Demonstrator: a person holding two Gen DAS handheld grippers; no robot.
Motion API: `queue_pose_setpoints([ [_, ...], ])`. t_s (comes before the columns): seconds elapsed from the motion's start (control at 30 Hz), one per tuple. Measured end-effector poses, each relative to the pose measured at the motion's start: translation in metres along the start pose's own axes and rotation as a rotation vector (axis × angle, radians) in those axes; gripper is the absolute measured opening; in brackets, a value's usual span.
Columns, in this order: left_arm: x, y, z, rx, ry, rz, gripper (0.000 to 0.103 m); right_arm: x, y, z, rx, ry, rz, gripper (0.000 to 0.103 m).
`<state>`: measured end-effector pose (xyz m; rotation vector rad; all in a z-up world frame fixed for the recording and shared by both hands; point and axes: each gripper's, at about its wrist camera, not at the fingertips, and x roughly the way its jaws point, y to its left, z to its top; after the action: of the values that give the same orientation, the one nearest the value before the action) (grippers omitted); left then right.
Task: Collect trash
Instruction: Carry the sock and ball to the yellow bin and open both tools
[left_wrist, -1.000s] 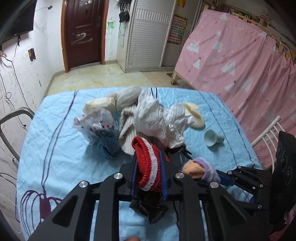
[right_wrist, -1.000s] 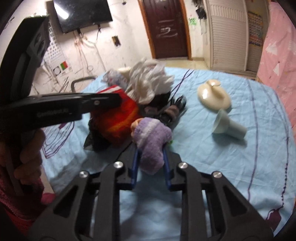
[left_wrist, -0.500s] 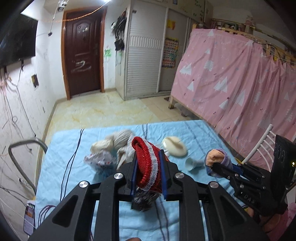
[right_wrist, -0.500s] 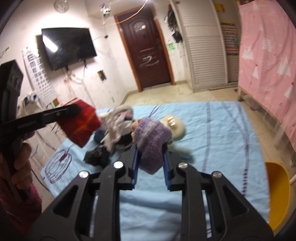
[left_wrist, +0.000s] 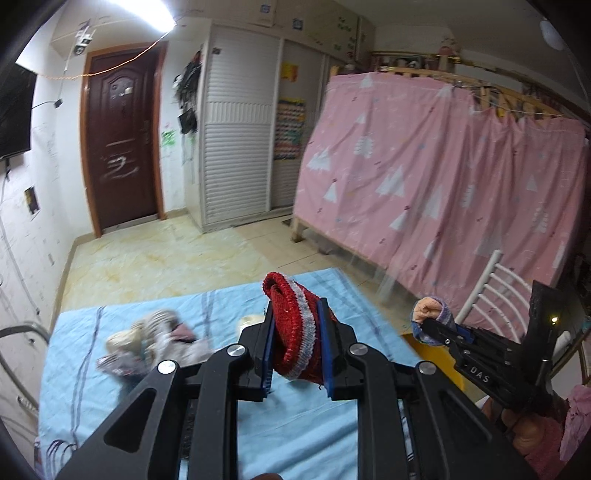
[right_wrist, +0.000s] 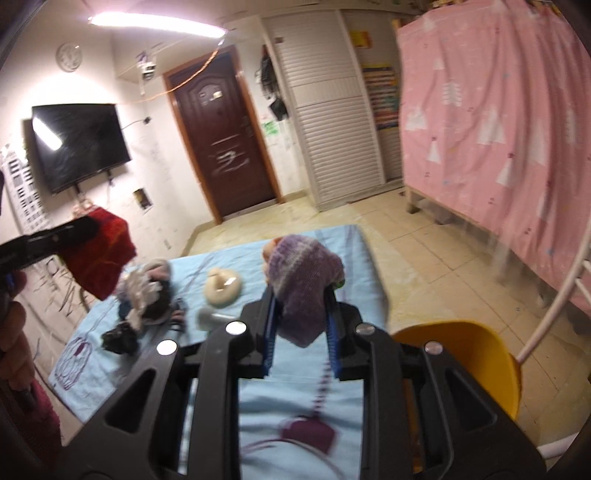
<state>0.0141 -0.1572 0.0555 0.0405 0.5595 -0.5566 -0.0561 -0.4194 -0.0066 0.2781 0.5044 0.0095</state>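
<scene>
Both grippers have lifted up higher, away from the pile on the blue tabletop

The left gripper squeezes a red knit sock between its fingers. The right gripper squeezes a purple knit sock. Below and ahead of the left gripper, the pile of clothes lies on the tabletop. A yellow bin sits just right of the right gripper

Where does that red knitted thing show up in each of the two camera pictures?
Left wrist view: the red knitted piece sits at centre, clamped in the left gripper.
Right wrist view: it hangs at the left edge, above the blue cloth.
Shared landmark: the dark brown door.
</scene>
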Motion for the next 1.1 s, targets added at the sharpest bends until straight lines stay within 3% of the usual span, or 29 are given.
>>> queue_pose_setpoints([
  [0.33, 0.028, -0.069, 0.007, 0.054, -0.016, -0.127, 0.012, -0.019, -0.051, -0.005, 0.022, -0.031, -0.167, 0.022],
  [0.63, 0.069, -0.124, 0.005, 0.125, 0.041, -0.197, 0.012, -0.015, -0.089, -0.016, 0.065, 0.002, -0.213, 0.022],
  [0.97, 0.12, -0.17, 0.003, 0.153, 0.142, -0.241, 0.014, -0.013, -0.121, -0.023, 0.143, 0.014, -0.231, 0.042],
  [1.1, 0.138, -0.18, 0.002, 0.146, 0.181, -0.254, 0.017, -0.014, -0.129, -0.025, 0.163, 0.01, -0.227, 0.044],
])
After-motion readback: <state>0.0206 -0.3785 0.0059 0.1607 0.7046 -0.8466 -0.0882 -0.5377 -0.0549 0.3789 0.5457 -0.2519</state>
